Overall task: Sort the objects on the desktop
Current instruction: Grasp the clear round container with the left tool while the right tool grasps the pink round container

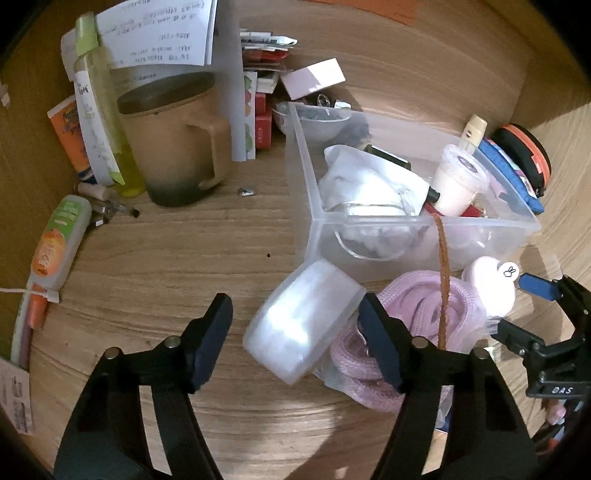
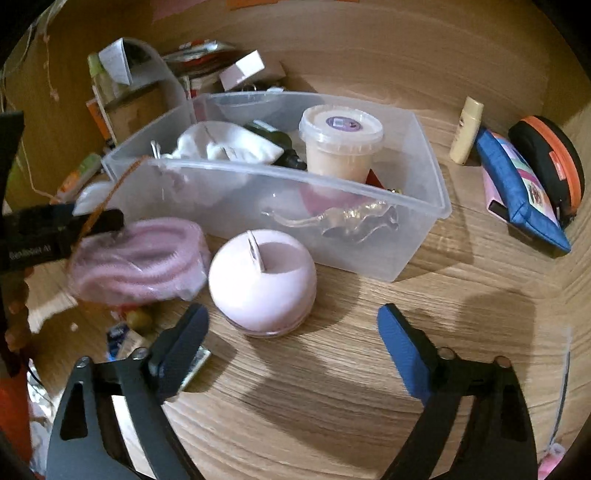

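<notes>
A clear plastic bin holds a white cloth pouch, a lidded cream tub and small items. In the left wrist view my left gripper is open, its fingers either side of a white round container that lies tilted in front of the bin. A pink coiled cord in a bag lies beside it. A pink round gadget stands in front of the bin. My right gripper is open and empty just in front of the gadget.
A brown lidded mug, a yellow bottle, tubes and papers crowd the left back. A blue pouch, an orange-rimmed black case and a cream tube lie right of the bin. Wooden walls enclose the desk.
</notes>
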Action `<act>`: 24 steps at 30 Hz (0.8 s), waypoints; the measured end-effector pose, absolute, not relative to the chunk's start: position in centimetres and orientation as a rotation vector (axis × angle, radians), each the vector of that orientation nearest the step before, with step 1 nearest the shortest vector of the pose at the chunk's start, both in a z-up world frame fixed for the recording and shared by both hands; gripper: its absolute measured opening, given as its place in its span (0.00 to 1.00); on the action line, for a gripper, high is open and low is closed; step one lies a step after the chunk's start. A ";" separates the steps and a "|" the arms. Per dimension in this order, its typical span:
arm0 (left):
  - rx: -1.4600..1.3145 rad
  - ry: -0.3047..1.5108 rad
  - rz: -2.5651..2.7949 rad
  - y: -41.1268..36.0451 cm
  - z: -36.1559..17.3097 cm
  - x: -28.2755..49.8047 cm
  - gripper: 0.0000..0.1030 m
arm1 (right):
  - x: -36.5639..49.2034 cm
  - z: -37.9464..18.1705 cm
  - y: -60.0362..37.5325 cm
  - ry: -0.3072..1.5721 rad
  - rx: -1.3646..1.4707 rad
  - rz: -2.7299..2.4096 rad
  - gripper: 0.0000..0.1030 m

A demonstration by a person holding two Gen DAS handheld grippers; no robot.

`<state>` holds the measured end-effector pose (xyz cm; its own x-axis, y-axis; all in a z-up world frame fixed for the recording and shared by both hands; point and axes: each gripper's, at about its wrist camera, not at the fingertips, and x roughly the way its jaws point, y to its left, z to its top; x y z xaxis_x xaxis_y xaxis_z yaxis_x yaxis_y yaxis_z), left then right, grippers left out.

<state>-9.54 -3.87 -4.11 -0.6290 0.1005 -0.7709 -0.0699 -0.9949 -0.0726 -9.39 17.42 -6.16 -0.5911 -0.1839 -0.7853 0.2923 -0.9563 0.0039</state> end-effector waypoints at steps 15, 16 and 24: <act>-1.247 -0.044 2.801 -4.4 -3.7 -7.5 0.28 | -10.7 -7.1 15.3 0.232 1.260 -2.522 0.58; -1.248 -0.051 2.801 -4.6 -3.7 -7.4 0.28 | -10.7 -7.1 15.4 0.220 1.262 -2.519 0.58; -1.208 -0.078 2.818 -5.1 -2.4 -6.5 0.28 | -10.5 -6.0 16.6 0.147 1.214 -2.546 0.58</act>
